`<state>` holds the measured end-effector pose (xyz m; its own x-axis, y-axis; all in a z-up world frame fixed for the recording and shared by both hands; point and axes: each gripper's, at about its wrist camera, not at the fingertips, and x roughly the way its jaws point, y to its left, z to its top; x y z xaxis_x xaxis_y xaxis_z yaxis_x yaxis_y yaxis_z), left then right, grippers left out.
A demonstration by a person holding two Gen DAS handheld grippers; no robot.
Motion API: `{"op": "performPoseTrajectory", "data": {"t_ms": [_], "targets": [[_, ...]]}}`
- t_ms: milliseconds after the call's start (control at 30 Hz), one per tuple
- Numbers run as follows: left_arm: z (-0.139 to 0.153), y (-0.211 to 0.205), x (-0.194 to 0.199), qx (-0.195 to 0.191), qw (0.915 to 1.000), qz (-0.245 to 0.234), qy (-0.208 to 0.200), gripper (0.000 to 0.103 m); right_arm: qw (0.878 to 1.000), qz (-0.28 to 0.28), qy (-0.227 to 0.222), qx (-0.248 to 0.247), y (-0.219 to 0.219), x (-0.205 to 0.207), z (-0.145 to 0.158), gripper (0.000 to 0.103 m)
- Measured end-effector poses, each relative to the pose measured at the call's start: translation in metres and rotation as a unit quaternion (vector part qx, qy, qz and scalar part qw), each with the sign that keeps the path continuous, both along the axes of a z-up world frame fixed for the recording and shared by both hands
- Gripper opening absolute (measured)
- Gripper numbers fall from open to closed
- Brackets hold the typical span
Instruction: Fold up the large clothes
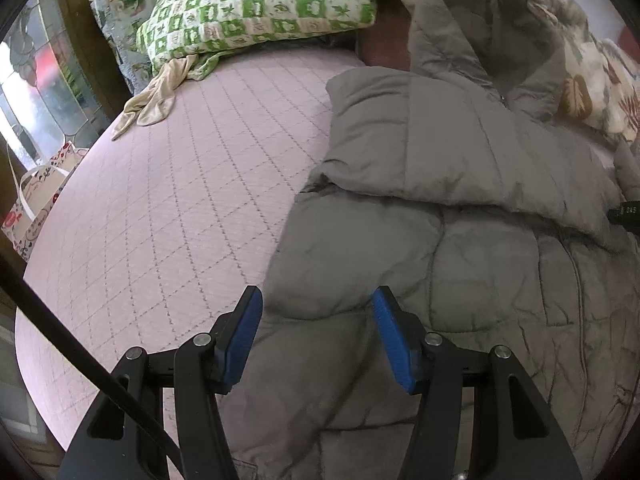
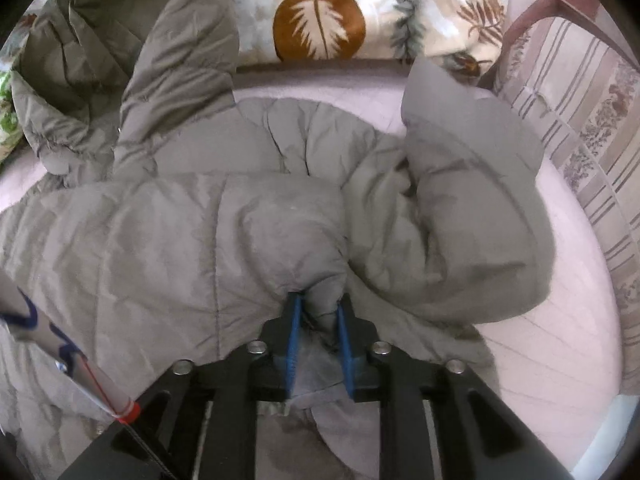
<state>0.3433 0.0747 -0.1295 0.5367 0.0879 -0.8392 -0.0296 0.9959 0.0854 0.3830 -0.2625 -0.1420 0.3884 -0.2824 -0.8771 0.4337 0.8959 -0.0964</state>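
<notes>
Grey padded coat (image 1: 460, 264) spread across the pink quilted bed cover (image 1: 168, 208), one sleeve (image 1: 440, 148) folded flat over the coat body, hood (image 1: 488, 28) raised at the end of the coat farthest from the grippers. Left gripper (image 1: 316, 304) above the near edge of the coat, blue pads (image 1: 244, 336) wide apart, nothing between them. Right gripper (image 2: 320, 312) clamped on a bunched fold of the coat, pads pressed against the fabric on both sides. Second sleeve (image 2: 472, 216) puffed up beside that fold. Green checked pillow (image 1: 256, 8) beyond the coat, next to the hood. Beige cloth (image 1: 152, 100) well apart from the coat, just below the pillow. Leaf-print blanket (image 2: 340, 12) just behind the coat.
</notes>
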Motion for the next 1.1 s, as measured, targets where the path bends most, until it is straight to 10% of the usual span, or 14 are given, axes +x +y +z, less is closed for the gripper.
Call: {"op": "performPoseTrajectory", "data": {"t_ms": [467, 633, 933, 1100], "targets": [[-0.004, -0.014, -0.003, 0.004, 0.9999, -0.012, 0.005, 0.057, 0.976, -0.059, -0.157, 0.140, -0.115, -0.090, 0.086, 0.068], [-0.007, -0.019, -0.002, 0.018, 0.9997, -0.014, 0.003, 0.057, 0.954, -0.155, -0.157, 0.205, -0.191, -0.102, 0.059, 0.068], [-0.013, -0.024, 0.002, 0.032, 0.9993, -0.017, 0.003, 0.058, 0.877, -0.243, -0.200, 0.365, -0.255, -0.078, -0.008, 0.068], [-0.014, -0.025, 0.003, 0.035, 0.9992, -0.018, 0.003, 0.059, 0.869, -0.254, -0.210, 0.371, -0.260, -0.059, -0.018, 0.068]]}}
